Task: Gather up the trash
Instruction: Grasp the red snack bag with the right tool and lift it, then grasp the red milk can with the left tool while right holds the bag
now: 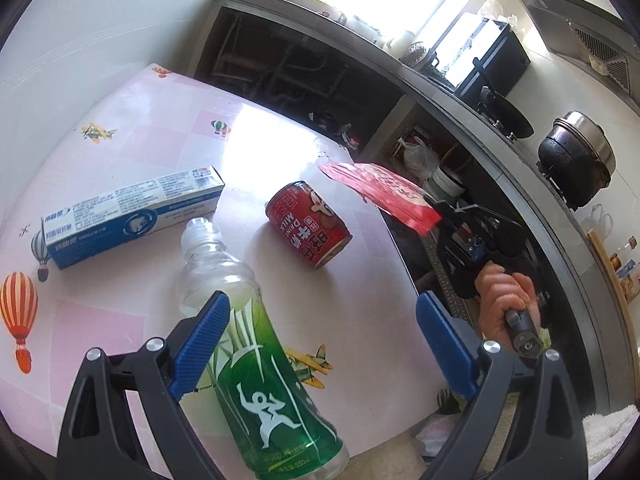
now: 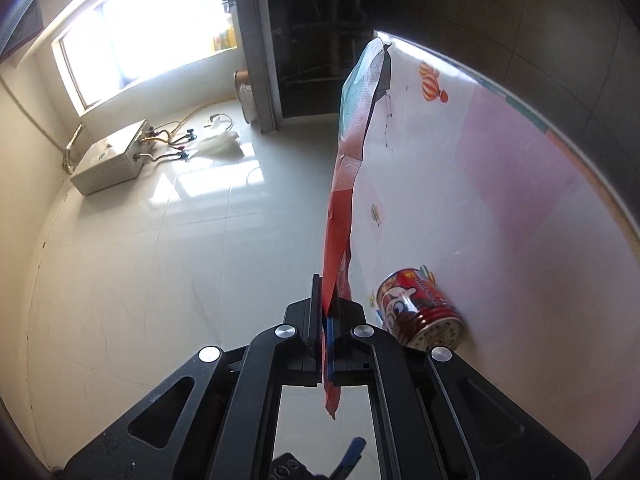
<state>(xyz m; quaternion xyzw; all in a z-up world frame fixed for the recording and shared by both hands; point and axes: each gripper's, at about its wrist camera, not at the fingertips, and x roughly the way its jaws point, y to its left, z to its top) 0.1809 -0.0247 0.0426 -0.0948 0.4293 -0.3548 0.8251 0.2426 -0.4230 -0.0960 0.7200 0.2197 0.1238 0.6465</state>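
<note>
A green-labelled plastic bottle (image 1: 256, 360) lies on the pink table (image 1: 152, 128), partly between the open fingers of my left gripper (image 1: 324, 312), whose left finger pad (image 1: 204, 336) overlaps it. A red milk can (image 1: 310, 224) lies on its side further on; it also shows in the right wrist view (image 2: 420, 312). A blue and white toothpaste box (image 1: 132, 216) lies to the left. My right gripper (image 2: 326, 312), also seen in the left wrist view (image 1: 444, 210), is shut on a flat red wrapper (image 2: 344, 200) and holds it above the table edge (image 1: 380, 192).
A dark kitchen counter (image 1: 500, 152) with a black pot (image 1: 576, 160) and a wok runs along the right. Open shelves below it hold bags and a bucket. In the right wrist view a white water heater (image 2: 108, 160) hangs on the tiled wall.
</note>
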